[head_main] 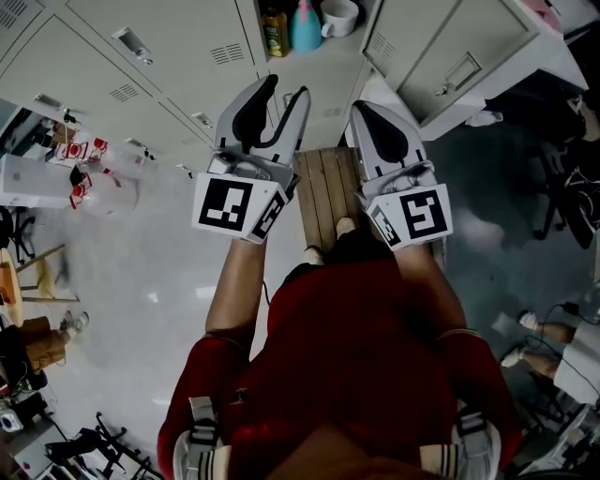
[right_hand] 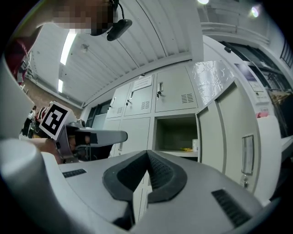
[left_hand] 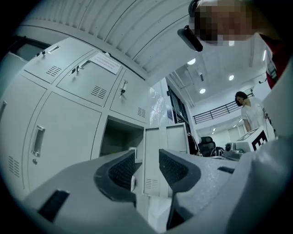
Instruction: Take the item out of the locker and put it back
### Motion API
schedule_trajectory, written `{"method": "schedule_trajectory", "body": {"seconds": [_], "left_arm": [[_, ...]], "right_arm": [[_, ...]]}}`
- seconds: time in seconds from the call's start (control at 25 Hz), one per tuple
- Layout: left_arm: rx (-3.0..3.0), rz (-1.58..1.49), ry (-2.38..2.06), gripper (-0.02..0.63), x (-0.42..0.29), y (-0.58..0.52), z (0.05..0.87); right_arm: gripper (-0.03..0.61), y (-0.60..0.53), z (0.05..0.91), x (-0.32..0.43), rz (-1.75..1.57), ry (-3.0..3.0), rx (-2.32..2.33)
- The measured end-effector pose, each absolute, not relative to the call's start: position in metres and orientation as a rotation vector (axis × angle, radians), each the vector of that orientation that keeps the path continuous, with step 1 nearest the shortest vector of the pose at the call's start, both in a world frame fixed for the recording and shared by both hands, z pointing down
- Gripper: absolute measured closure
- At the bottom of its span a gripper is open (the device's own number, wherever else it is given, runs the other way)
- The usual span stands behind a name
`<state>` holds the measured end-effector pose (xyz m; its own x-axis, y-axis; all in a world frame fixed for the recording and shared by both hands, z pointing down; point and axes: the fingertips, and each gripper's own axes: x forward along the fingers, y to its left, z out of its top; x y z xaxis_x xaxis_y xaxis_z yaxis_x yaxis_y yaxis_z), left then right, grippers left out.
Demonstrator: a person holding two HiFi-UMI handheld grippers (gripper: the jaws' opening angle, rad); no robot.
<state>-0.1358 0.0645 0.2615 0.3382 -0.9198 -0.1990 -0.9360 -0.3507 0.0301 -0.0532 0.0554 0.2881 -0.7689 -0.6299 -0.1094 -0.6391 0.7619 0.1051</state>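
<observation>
The open locker compartment (head_main: 281, 66) holds a yellow-labelled bottle (head_main: 274, 33), a blue bottle (head_main: 305, 26) and a white cup (head_main: 339, 17). My left gripper (head_main: 286, 89) hangs in front of the compartment, open, with nothing between its pads. In the left gripper view the left gripper (left_hand: 146, 157) shows a clear gap, with the dark compartment (left_hand: 120, 137) behind it. My right gripper (head_main: 363, 111) is beside it, shut and empty. In the right gripper view the right gripper (right_hand: 147, 154) has its pads together below the compartment (right_hand: 176, 132), where a white cup (right_hand: 195, 145) and a yellow item (right_hand: 186, 149) sit.
The locker door (head_main: 450, 56) swings open to the right. Closed lockers (head_main: 122, 56) fill the wall at left. The person stands on a wooden platform (head_main: 328, 192). Clutter and chairs (head_main: 37, 309) lie on the floor at left; another person (left_hand: 251, 112) stands far off.
</observation>
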Motion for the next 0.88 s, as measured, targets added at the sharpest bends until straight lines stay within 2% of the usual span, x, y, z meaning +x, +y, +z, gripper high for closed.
{"method": "schedule_trajectory", "body": {"seconds": [0.52,0.88], "left_arm": [[-2.564,0.244,1.694,0.434,-0.127,-0.020,0.242],[-2.645,0.232,1.656,0.377,-0.131,-0.094,0.230]], "right_arm": [[0.581,0.006,0.275,-0.036,0.192,2.834,-1.101],[0.581,-0.026,0.268,-0.045,0.162,2.831,-1.005]]}}
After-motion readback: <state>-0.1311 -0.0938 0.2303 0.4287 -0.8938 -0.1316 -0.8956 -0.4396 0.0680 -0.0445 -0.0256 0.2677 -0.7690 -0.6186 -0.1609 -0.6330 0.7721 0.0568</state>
